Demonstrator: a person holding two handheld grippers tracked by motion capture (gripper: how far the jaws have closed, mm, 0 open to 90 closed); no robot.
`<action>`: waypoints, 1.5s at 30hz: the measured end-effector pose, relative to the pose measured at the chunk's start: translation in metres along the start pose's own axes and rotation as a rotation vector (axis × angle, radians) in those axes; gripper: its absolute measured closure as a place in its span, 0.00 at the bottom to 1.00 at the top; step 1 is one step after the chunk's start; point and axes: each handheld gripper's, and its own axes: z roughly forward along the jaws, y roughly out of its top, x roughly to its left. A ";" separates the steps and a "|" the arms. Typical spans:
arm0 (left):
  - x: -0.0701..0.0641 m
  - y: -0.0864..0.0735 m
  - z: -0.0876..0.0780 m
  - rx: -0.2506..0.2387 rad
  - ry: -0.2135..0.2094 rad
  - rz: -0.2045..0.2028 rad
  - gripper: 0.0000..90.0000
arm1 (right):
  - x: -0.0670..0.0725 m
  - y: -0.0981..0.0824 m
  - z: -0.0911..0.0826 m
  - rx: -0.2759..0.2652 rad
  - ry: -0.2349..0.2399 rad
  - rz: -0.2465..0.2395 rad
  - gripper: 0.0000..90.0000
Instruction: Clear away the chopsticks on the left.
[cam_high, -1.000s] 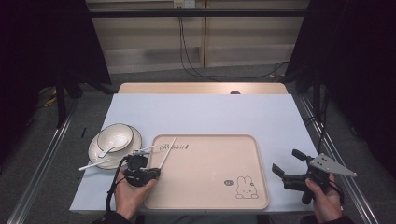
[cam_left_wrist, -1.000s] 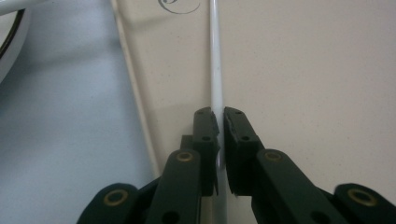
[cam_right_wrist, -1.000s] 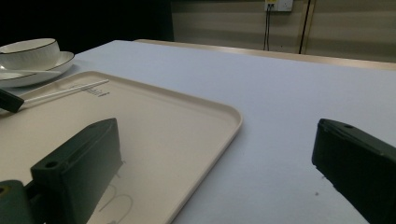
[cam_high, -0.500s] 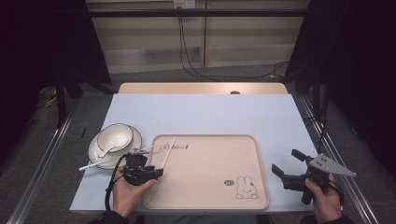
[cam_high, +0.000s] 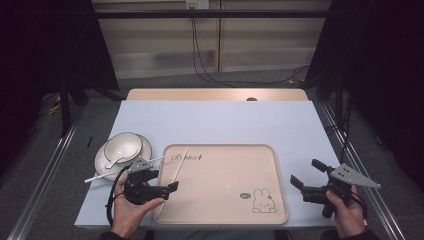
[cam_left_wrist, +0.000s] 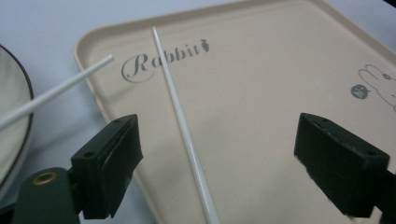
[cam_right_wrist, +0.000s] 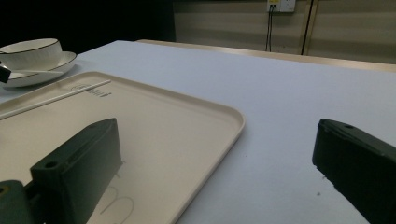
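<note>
1. High view shows my left gripper (cam_high: 170, 188) low over the near-left corner of the tray (cam_high: 225, 212), jaws spread and grasping nothing
2. One white chopstick (cam_left_wrist: 182, 126) lies flat inside the tray, running from near the "Rabbit" lettering back toward me; in my left gripper view it passes between the two jaws, touching neither
3. The second chopstick (cam_high: 125, 169) rests across the tray's left rim, its tip just over the tray and the rest slanting out toward the saucer (cam_high: 102, 165)
4. My right gripper (cam_high: 307, 181) waits off the tray's right edge above the table (cam_high: 220, 120), jaws apart and empty
5. I judge the job about half done: one chopstick sits in the tray, the other is partly out, and the dishes are not yet on it
6. The bowl (cam_high: 122, 146) sits on the saucer left of the tray, with a spoon (cam_high: 117, 159) leaning at its near side; I cannot tell whether the bowl holds anything
7. Apart from the chopsticks, the tray holds nothing
</note>
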 end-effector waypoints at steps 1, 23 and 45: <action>0.001 0.000 -0.004 -0.010 -0.003 0.019 0.14 | 0.000 0.000 0.000 0.001 0.002 0.002 0.01; 0.066 -0.028 -0.089 -0.087 -0.047 0.233 0.03 | 0.000 0.000 0.000 0.002 -0.009 0.004 0.01; 0.154 -0.034 -0.107 -0.042 0.064 0.183 0.20 | 0.000 0.000 0.000 0.003 -0.013 0.006 0.01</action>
